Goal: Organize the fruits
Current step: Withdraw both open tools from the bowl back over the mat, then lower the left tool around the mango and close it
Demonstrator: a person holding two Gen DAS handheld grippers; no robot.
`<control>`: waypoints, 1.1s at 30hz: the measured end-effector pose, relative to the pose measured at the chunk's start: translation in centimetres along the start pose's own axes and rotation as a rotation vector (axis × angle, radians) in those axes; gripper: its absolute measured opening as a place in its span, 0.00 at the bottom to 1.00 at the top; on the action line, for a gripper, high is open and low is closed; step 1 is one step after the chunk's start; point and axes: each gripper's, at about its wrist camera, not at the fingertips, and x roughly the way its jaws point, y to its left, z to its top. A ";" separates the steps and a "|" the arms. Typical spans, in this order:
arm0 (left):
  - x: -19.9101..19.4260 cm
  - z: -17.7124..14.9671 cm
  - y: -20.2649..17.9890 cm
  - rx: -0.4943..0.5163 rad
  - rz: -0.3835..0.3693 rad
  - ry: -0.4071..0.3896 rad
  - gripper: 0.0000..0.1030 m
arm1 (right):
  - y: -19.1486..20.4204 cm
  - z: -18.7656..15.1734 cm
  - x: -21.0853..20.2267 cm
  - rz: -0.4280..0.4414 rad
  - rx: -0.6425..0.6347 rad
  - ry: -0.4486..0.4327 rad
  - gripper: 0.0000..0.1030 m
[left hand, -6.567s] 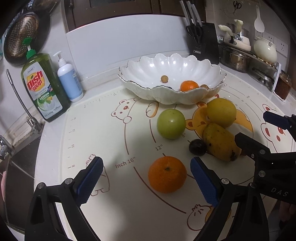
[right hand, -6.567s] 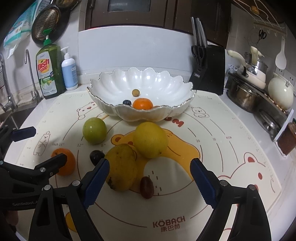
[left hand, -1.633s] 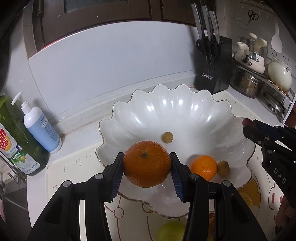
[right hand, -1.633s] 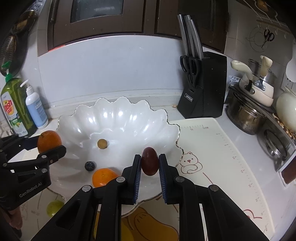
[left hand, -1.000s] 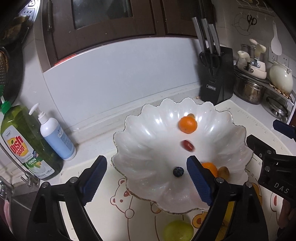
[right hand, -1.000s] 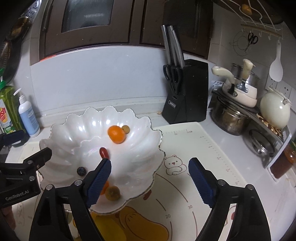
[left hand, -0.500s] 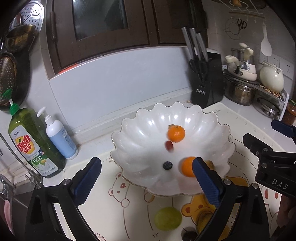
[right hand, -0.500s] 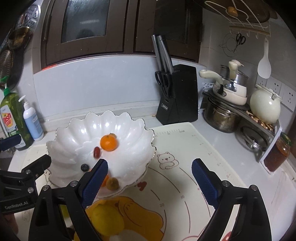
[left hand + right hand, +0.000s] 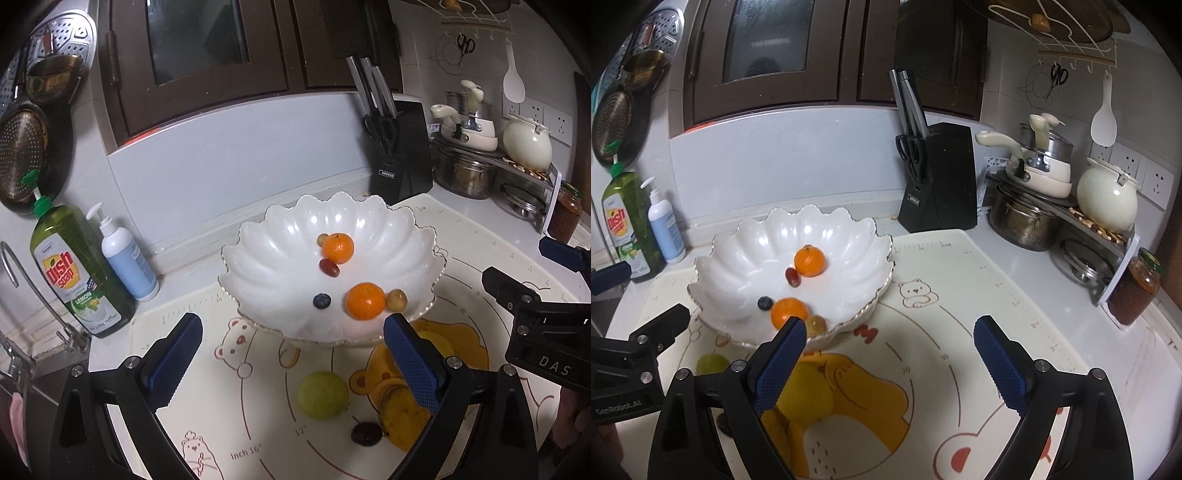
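A white scalloped bowl [image 9: 280, 240] [image 9: 746, 243] holds two oranges [image 9: 337, 248] [image 9: 365, 300], a red grape [image 9: 328, 267], a blueberry [image 9: 322, 301] and two small yellowish fruits [image 9: 396, 299]. On the mat in front lie a green fruit [image 9: 323, 394], a dark plum [image 9: 365, 433], a mango [image 9: 400, 413] and a yellow lemon [image 9: 807, 393]. My left gripper [image 9: 291, 363] is open and empty, held above the mat in front of the bowl. My right gripper [image 9: 889, 360] is open and empty, to the bowl's right.
A dish soap bottle [image 9: 75, 269] and a pump bottle [image 9: 127, 260] stand at the left by the sink tap [image 9: 22, 280]. A knife block [image 9: 400, 147] stands behind the bowl. Pots, a kettle [image 9: 1106, 197] and a jar [image 9: 1132, 291] fill the right.
Both grippers let go of their fruit, the orange and the red grape, into the bowl. They have since drawn back and up, open, so more of the mat shows.
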 end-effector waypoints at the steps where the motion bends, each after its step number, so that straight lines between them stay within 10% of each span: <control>1: -0.2 -0.2 0.0 -0.001 -0.003 0.000 0.97 | 0.0 -0.2 -0.2 0.002 0.001 0.001 0.90; 33: 0.1 -6.1 -7.9 0.112 -0.219 0.092 0.93 | -5.5 -9.5 -3.4 -0.092 0.153 0.119 0.90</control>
